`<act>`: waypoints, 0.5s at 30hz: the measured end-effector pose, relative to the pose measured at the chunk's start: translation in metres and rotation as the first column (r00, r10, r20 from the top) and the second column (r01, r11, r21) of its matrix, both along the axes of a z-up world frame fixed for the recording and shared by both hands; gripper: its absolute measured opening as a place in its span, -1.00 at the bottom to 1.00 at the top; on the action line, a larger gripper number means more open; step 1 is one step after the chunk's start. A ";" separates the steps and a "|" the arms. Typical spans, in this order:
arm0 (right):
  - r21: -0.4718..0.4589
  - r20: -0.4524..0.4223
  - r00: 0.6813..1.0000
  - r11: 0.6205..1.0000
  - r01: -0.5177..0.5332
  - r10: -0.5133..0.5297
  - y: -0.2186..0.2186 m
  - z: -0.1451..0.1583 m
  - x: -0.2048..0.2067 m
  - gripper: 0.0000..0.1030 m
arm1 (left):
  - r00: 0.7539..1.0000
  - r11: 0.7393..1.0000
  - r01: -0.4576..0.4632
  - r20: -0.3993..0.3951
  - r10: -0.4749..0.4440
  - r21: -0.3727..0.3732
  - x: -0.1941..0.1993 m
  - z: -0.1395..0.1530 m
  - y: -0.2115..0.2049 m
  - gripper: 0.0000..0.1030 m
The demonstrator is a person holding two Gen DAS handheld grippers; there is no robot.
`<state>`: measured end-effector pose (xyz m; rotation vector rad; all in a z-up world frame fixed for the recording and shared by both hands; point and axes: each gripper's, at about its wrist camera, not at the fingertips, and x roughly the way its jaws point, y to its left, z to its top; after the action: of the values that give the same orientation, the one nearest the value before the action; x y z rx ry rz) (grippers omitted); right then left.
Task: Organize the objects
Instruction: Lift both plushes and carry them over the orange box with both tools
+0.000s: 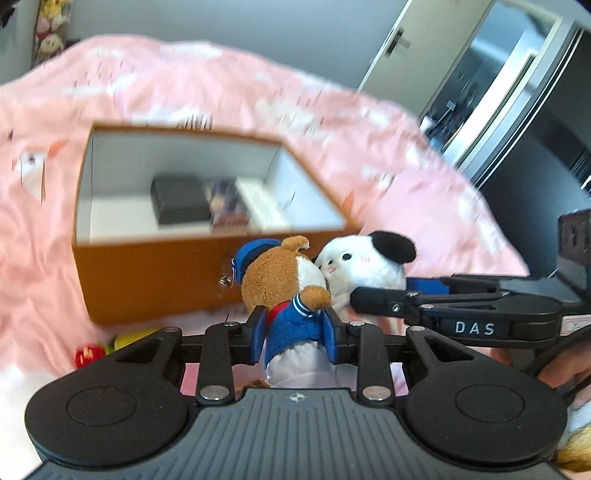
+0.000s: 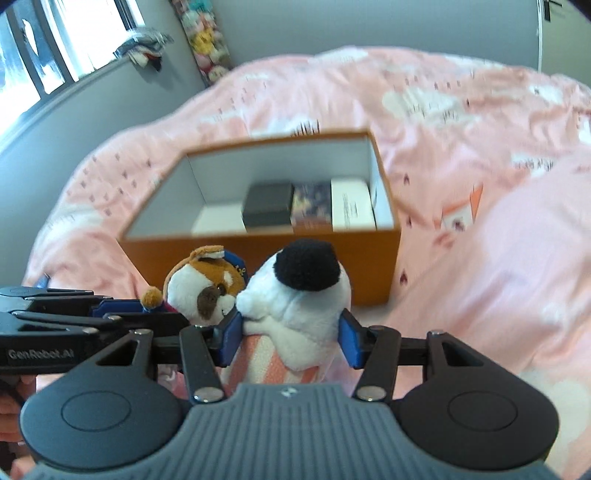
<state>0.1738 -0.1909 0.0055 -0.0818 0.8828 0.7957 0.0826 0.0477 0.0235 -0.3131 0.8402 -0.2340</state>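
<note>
A brown-and-white plush dog [image 1: 280, 273] in a blue sailor suit is clamped at its body by my left gripper [image 1: 295, 328], which is shut on it. My right gripper [image 2: 290, 336] is shut on a white plush [image 2: 295, 295] with a black ear. Both toys hang side by side, heads almost touching, just in front of an open orange box [image 2: 258, 254] with white inner walls. In the right wrist view the plush dog [image 2: 207, 284] and the left gripper [image 2: 155, 314] come in from the left. The right gripper [image 1: 373, 299] enters the left wrist view from the right, holding the white plush [image 1: 369, 262].
The box lies on a rumpled pink duvet [image 2: 480, 147] and holds a black case [image 2: 267, 205], a patterned pack [image 2: 312, 206] and a white carton [image 2: 351, 206]. A small red and yellow toy [image 1: 92, 352] lies by the box's near left corner. A plush rack [image 2: 207, 33] hangs on the far wall.
</note>
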 end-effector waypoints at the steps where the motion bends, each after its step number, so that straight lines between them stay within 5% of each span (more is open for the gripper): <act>1: 0.016 0.012 1.000 1.000 -0.003 0.002 -0.001 0.007 0.001 0.08 | 1.000 1.000 -0.004 0.026 0.004 0.002 0.000 0.008 0.000 -0.32; 9: 0.078 0.152 0.988 0.996 -0.044 0.032 0.014 0.060 0.015 0.08 | 0.985 0.999 -0.044 0.166 0.043 0.000 0.022 0.053 0.008 -0.33; 15: 0.117 0.195 0.980 0.991 -0.070 0.046 0.040 0.086 0.046 0.08 | 0.975 0.995 -0.083 0.201 0.092 -0.055 0.053 0.068 0.038 -0.33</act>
<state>0.2203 -0.1505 0.0916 -0.0742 0.6499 0.8800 0.1356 0.0857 0.0916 -0.3622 0.6185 -0.1998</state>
